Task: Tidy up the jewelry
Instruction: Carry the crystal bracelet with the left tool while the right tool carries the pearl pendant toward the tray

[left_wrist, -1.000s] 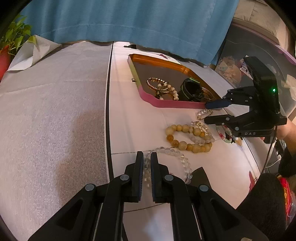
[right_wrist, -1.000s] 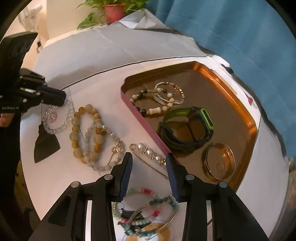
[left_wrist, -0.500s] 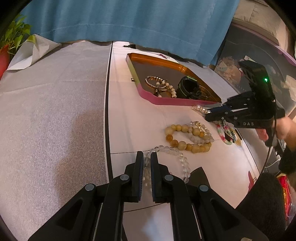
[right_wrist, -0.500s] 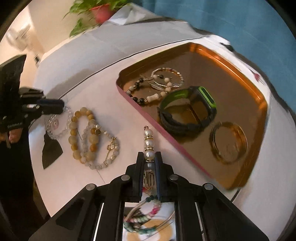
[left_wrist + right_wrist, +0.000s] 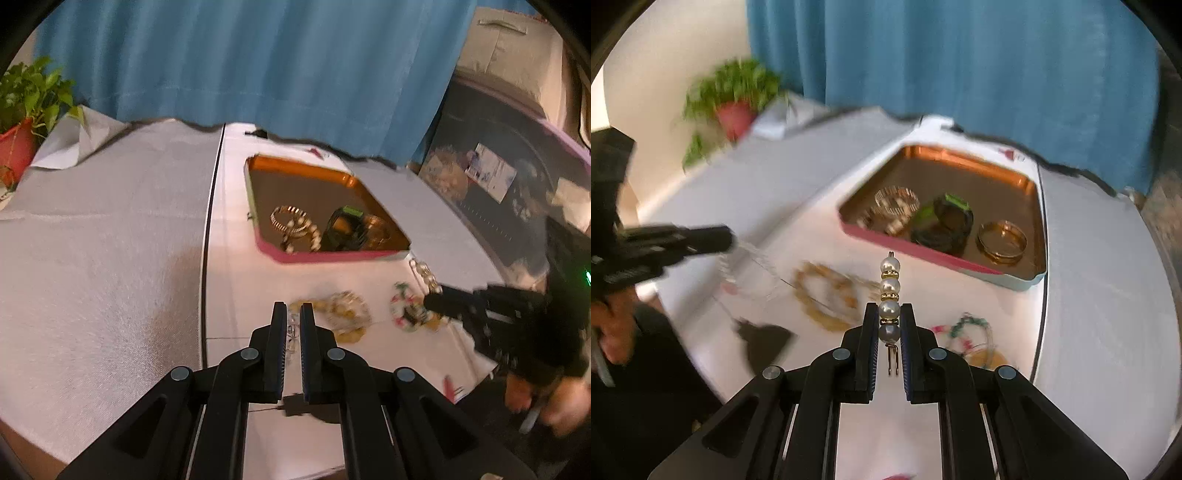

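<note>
My left gripper is shut on a clear bead bracelet, which hangs from it above the white table. My right gripper is shut on a pearl hair clip that sticks out past the fingertips, off the table. Further back lies a copper tray with a pink rim. It holds beaded bracelets, a black-and-green watch and a gold bangle. A yellow bead bracelet and colourful bracelets lie on the table between the grippers.
A black tag lies near the table's front edge. Grey cloth covers the left part of the surface. A potted plant stands at the far left and a blue curtain hangs behind. A person's hand holds the right gripper.
The right gripper closed on the pearl clip, rolled upright and lifted it off the table. The left gripper rose, lifting the clear bracelet.
</note>
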{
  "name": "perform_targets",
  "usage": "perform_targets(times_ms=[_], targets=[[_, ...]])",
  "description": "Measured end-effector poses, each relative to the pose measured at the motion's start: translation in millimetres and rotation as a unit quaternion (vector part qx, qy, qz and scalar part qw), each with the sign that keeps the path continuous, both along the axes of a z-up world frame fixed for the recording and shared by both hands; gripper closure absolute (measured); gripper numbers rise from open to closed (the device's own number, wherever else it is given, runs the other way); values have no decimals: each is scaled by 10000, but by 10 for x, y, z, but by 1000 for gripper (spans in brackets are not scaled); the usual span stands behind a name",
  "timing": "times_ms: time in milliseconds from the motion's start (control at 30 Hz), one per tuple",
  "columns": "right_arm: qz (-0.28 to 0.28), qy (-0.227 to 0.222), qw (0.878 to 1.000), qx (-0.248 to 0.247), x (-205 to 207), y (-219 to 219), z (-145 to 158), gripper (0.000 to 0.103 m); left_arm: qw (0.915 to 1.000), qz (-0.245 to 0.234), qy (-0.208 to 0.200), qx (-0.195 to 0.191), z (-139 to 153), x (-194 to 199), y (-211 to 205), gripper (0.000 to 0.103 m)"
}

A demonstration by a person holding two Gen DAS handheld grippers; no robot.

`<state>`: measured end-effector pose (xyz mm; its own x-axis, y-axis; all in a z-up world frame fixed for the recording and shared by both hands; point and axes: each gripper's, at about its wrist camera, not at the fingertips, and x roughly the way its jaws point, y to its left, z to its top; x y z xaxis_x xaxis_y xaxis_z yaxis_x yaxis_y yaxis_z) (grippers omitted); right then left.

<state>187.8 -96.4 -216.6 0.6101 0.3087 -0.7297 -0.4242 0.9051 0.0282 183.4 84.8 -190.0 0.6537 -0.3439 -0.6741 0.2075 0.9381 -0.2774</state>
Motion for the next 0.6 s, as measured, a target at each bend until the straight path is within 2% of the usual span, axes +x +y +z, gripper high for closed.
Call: perform_targets(times_ms=[133, 300, 433, 600], targets=[[-455, -372, 9980, -227, -301, 55, 304, 91, 9996, 182, -228, 12, 345, -131, -106, 99], [-846, -826, 9929, 95, -616, 17, 832, 91, 9980, 150, -605, 76, 742, -317, -251, 99], [-843, -1026, 9902, 442, -777, -27, 1170, 91, 9951, 59, -981, 125, 1066, -499, -353, 99], [-769, -1282, 9865, 670, -930, -71, 1449, 91, 9905, -99, -1367, 142, 1379, -622, -445, 100]])
